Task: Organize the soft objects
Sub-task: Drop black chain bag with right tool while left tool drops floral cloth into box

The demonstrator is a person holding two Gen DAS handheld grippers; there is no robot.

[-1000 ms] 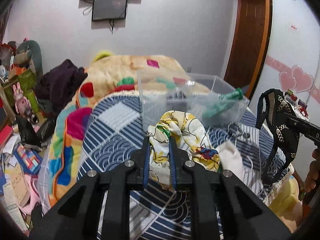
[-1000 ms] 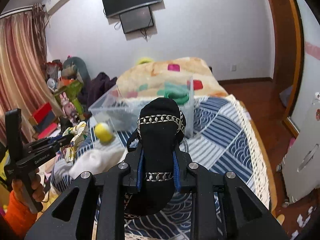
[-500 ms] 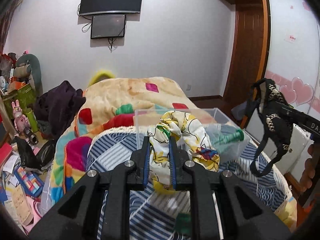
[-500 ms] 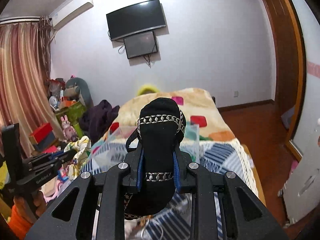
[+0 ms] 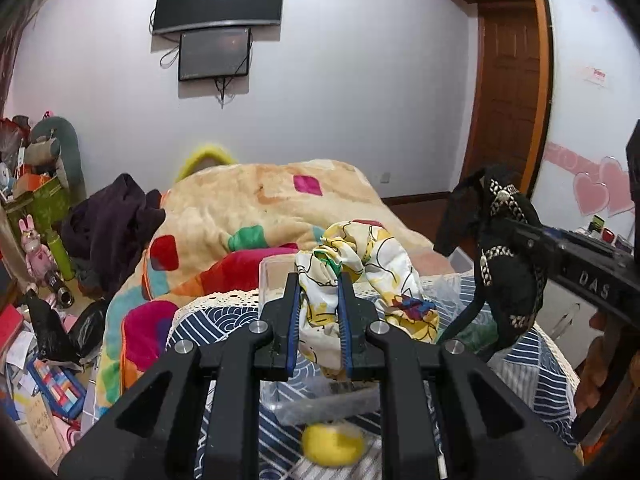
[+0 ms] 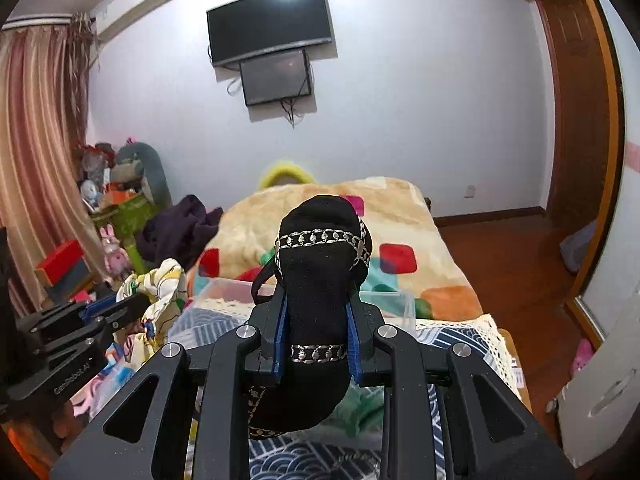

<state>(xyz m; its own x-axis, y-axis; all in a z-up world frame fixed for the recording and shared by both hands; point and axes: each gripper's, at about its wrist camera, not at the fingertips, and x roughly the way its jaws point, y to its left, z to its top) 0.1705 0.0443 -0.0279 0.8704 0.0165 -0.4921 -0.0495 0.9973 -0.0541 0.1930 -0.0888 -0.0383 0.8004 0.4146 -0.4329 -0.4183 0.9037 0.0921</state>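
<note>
Two cloths (image 5: 360, 268) inside hand-held grippers (image 5: 319, 284)

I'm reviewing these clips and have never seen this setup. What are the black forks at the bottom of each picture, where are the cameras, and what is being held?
No robot here: a person holds a two-finger tool in each hand, with a fisheye camera on each looking along its fingers. In the left view, the left tool is shut on a yellow patterned cloth. In the right view, the right tool is shut on a black chain-trimmed garment. Below them lie a blue patterned bedspread, a clear plastic bin and a yellow ball.
</note>
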